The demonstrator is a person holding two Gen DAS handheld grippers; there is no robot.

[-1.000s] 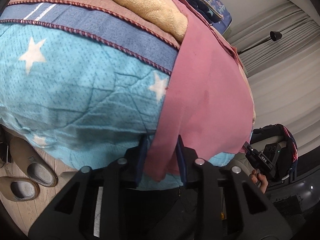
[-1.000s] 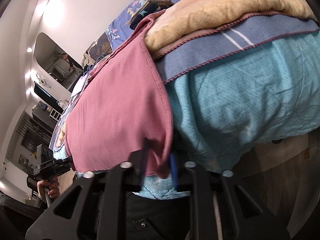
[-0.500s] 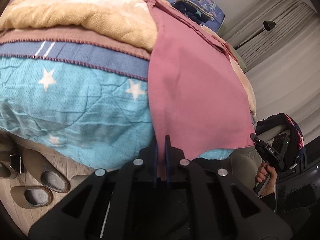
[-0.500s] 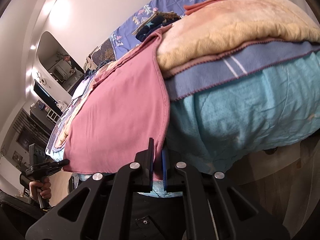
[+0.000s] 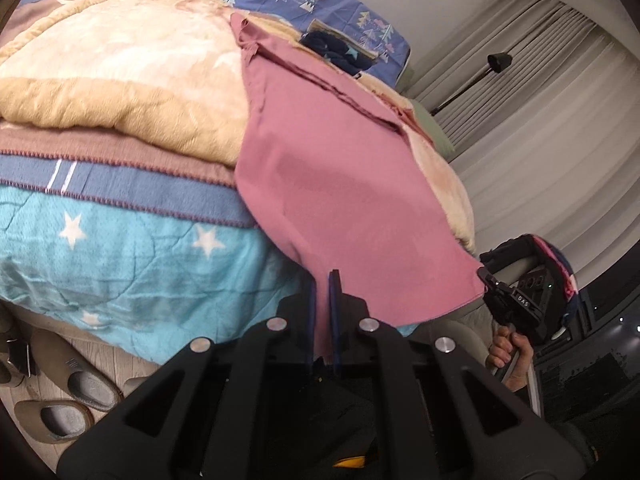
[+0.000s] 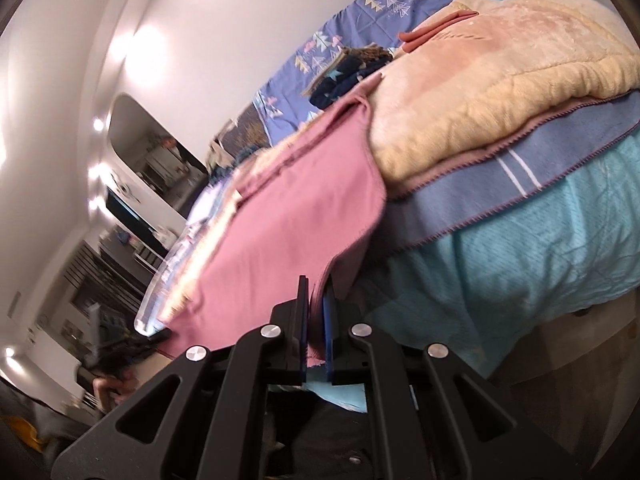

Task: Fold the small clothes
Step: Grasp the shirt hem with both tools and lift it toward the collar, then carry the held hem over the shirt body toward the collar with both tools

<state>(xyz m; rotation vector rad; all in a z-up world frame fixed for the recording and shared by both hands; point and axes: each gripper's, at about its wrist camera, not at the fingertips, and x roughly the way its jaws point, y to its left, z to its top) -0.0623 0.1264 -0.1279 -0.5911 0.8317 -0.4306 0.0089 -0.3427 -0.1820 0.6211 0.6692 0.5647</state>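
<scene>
Left wrist view: the left hand-held gripper [image 5: 322,280] is clenched on the near hem of a pink garment [image 5: 340,184], the cloth pinched between its blue-faced fingers [image 5: 335,300]. The garment lies spread over the edge of a bed [image 5: 120,260], its far part resting on a cream fleece blanket [image 5: 120,80] and its near part lifted clear of the turquoise star-print quilt [image 5: 100,252]. At the garment's other near corner, the right hand-held gripper [image 5: 486,276] grasps the hem; the person's hand [image 5: 508,356] holds its grip below. Slippers [image 5: 68,396] stand on the floor beside the bed.

Right wrist view: the right hand-held gripper [image 6: 316,292] is likewise clenched on the garment's hem [image 6: 280,240]. The left hand-held gripper [image 6: 160,334], blurred, grips the opposite corner. A dark folded item [image 6: 348,72] lies farther up the bed.
</scene>
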